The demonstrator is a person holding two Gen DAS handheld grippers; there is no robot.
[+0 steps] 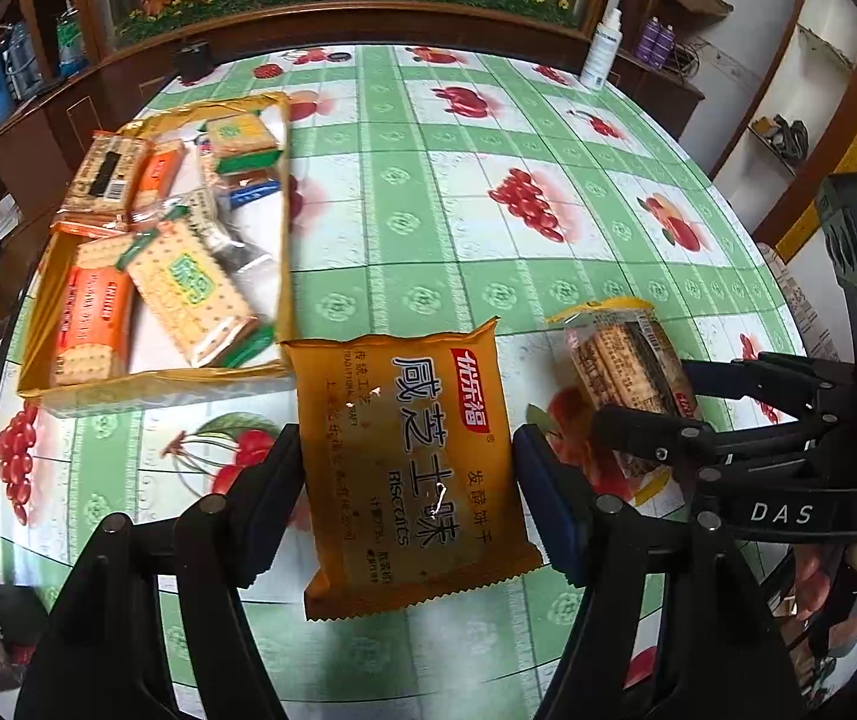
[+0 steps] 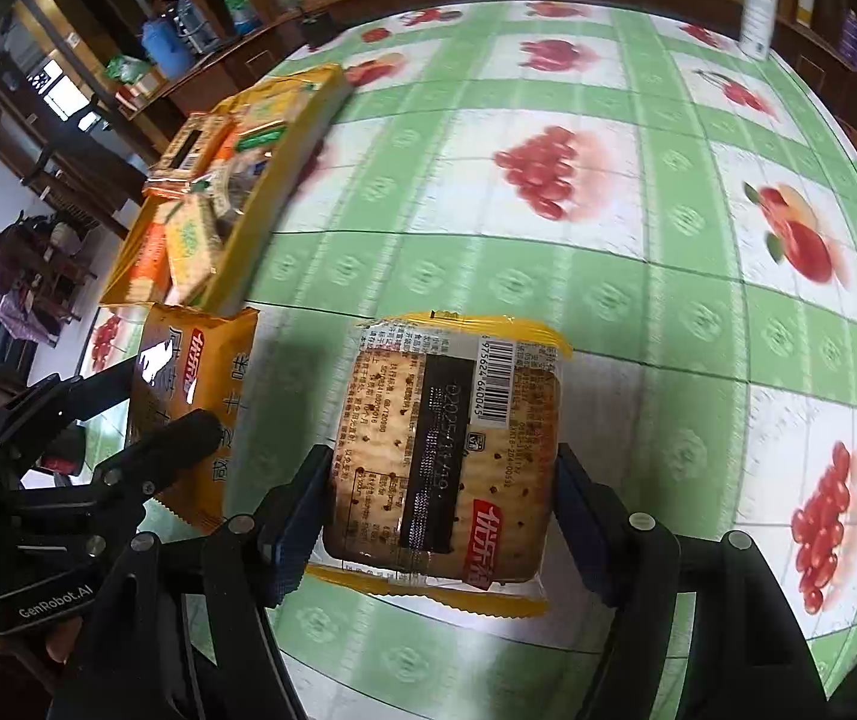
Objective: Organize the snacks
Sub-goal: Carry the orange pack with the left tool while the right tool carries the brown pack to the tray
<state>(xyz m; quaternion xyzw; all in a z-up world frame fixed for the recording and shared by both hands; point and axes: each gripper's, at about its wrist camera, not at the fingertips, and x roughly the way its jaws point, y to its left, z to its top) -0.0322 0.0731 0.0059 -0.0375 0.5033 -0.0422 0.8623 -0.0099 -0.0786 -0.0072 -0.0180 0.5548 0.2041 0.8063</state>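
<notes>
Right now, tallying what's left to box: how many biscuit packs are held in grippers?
2: an orange pack in the left gripper, a barcode-side pack in the right gripper. Others already fill the box.

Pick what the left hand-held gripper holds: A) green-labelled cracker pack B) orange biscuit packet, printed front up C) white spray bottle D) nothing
B: the left hand-held gripper has its pads on both sides of the orange biscuit packet, printed front facing the camera.

glossy plastic biscuit packet (image 1: 410, 468), glossy tablecloth (image 1: 458, 228)
</notes>
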